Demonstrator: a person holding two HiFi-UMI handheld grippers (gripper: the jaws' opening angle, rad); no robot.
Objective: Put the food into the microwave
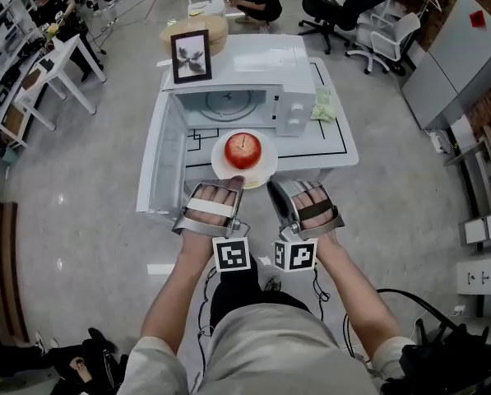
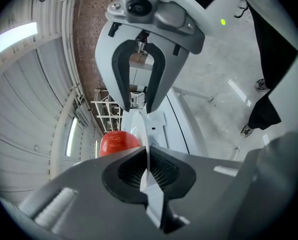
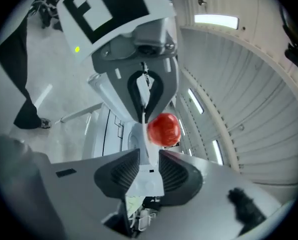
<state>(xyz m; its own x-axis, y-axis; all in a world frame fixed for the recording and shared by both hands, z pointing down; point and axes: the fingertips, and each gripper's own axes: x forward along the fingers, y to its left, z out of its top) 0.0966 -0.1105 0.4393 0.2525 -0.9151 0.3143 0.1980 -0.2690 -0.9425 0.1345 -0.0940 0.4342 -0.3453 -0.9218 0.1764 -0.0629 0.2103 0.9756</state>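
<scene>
Two bare forearms are seen at the bottom of the head view, each carrying a gripper with a marker cube at its rear. The left gripper (image 1: 231,183) is closed on the near rim of a white plate (image 1: 262,172). In the left gripper view its ribbed fingers (image 2: 125,172) are pressed together on the thin white edge. The right gripper (image 1: 275,185) is set just beside it at the same rim. Its fingers (image 3: 123,172) are parted, with the plate's edge lying in the gap and not pinched.

A red apple (image 1: 243,151) is carried upright on the middle of the plate, stalk up. The plate is placed just in front of the microwave (image 1: 229,105), outside its cavity, over the white surface (image 1: 337,148). Whether it rests on that surface cannot be told.

The microwave door (image 1: 164,151) is swung fully open to the left, and the turntable is exposed inside. A framed picture (image 1: 191,56) is stood on the microwave's top. A pale green cloth (image 1: 324,105) is laid on the surface beside its right wall.
</scene>
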